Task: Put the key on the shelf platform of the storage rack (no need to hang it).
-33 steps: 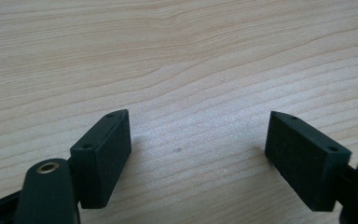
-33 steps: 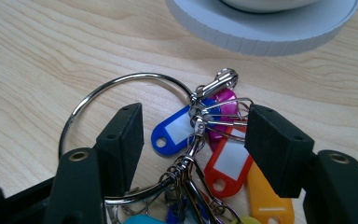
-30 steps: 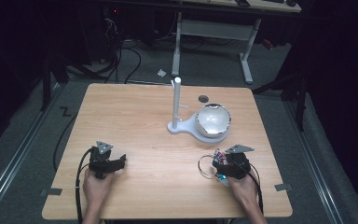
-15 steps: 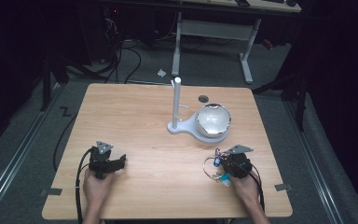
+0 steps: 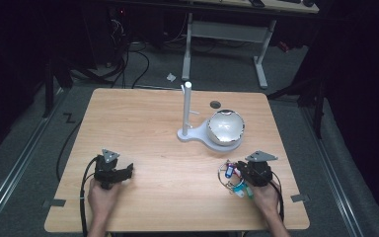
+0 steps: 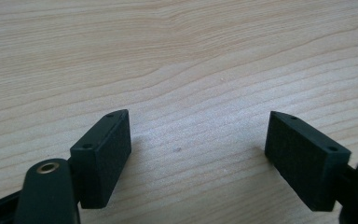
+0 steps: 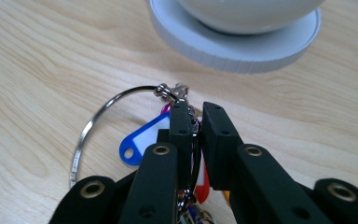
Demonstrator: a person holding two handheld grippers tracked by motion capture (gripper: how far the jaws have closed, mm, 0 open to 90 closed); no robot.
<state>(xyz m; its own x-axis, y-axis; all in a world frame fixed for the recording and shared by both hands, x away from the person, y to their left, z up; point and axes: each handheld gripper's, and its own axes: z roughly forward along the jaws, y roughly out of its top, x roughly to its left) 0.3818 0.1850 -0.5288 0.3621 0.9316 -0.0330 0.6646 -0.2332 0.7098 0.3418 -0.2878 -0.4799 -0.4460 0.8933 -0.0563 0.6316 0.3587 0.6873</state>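
Pinching the key ring (image 7: 103,122) is where the risk starts: the right hand-held gripper (image 7: 195,122) has just been closing, and its jaws now stand nearly together with the thin wire loop and its cluster of coloured tags between them. The ring lies flat on the worktop (image 5: 168,148) near the front right corner, just short of the white stand (image 5: 190,118) and the bowl-shaped dish (image 5: 225,127) on its round base. The blue tag (image 7: 140,140) sticks out to one side of the jaws, a red one below, so I cannot tell whether the pads press on wire or only on plastic. If it is plastic, a lift could let the ring swing and slide free, or the tags could twist out of the grip. A smooth, thin wire may also roll between flat pads. The round base sits close ahead; a hasty lift toward the upright post could knock the dangling loop against dish or stand and shift them. The left hand-held gripper (image 6: 198,144) rests over bare wood at the front left, jaws wide apart, holding nothing, so it offers no steadying for the stand
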